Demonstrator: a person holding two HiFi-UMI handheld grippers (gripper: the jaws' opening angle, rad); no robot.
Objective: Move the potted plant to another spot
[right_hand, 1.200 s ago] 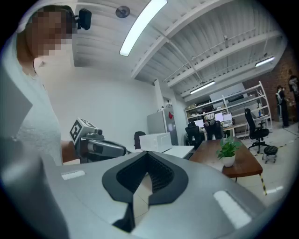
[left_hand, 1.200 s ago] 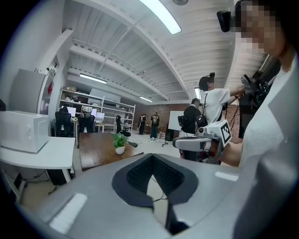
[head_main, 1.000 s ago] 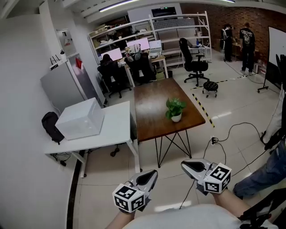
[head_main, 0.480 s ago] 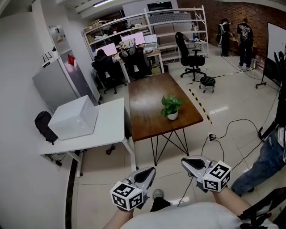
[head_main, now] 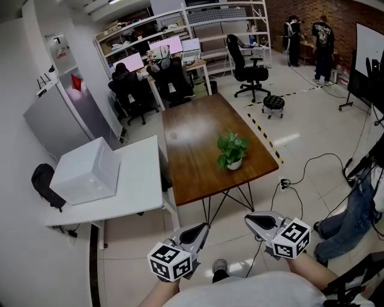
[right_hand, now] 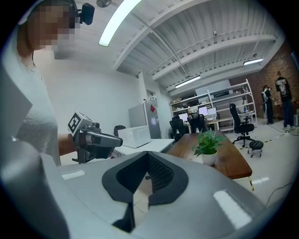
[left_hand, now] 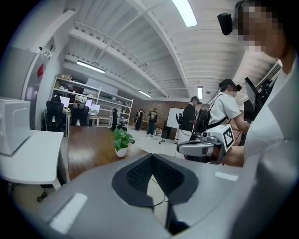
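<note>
Pale tiled floor (head_main: 312, 150), brown wooden table (head_main: 192, 150) beside a white table (head_main: 135, 186), grey cabinet (head_main: 51, 123) by the white wall (head_main: 12, 72), metal shelving (head_main: 222, 15) behind black office chairs (head_main: 243, 57), brick wall (head_main: 342, 9) far right, ceiling strip lights (left_hand: 184, 11).

Worn: white shirt (head_main: 252, 292). Grey left tongs (head_main: 203, 229) and grey right tongs (head_main: 251, 220), black ribbed pads (left_hand: 140, 173), each bearing a black-and-white marker cube (head_main: 171, 264).

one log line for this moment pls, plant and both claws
stage: before pickup | potted plant: upright on brown table | left claw: shut, empty | right claw: shut, empty | both short of table
</note>
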